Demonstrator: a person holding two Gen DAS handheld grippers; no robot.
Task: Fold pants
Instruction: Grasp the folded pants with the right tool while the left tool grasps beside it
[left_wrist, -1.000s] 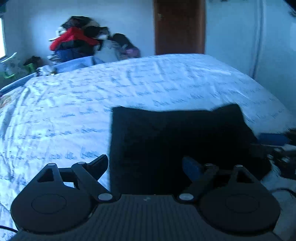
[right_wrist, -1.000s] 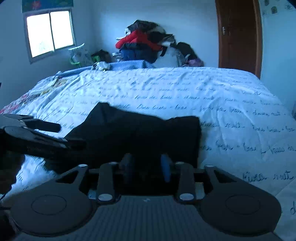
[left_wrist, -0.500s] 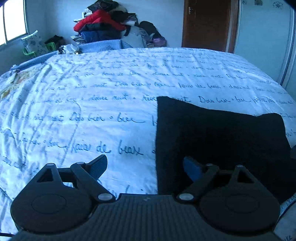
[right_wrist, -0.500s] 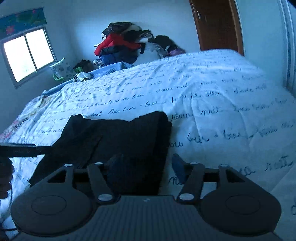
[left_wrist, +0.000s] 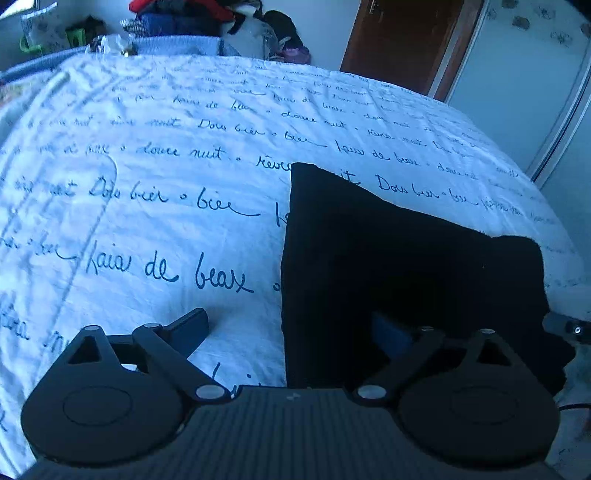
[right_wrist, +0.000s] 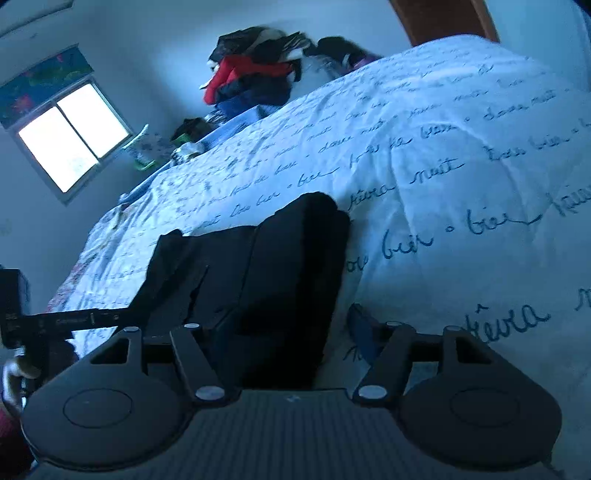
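Two grippers spread wide over folded black pants on a script-print bedspread.

L gripper (left_wrist: 291, 330) has jaws well apart, just been opening wider: one finger (left_wrist: 190, 326) sits over bare bedspread (left_wrist: 155, 221), the other is over dark cloth, w/ the pants' (left_wrist: 399, 266) left edge running between them, pads not pressing. R gripper (right_wrist: 291, 325) jaws also apart & just been opening; the pants' (right_wrist: 280, 266) right edge lies between its fingers, blue pad (right_wrist: 360, 328) at approx 3 o'clock of the cloth, over sheet. Pants lie flat as a folded block near the bed's near edge. Clothes pile (right_wrist: 258, 70) at 12 o'clock beyond the bed, window (right_wrist: 74, 136) at 10, wooden door (left_wrist: 402, 40) at 1 in L view.
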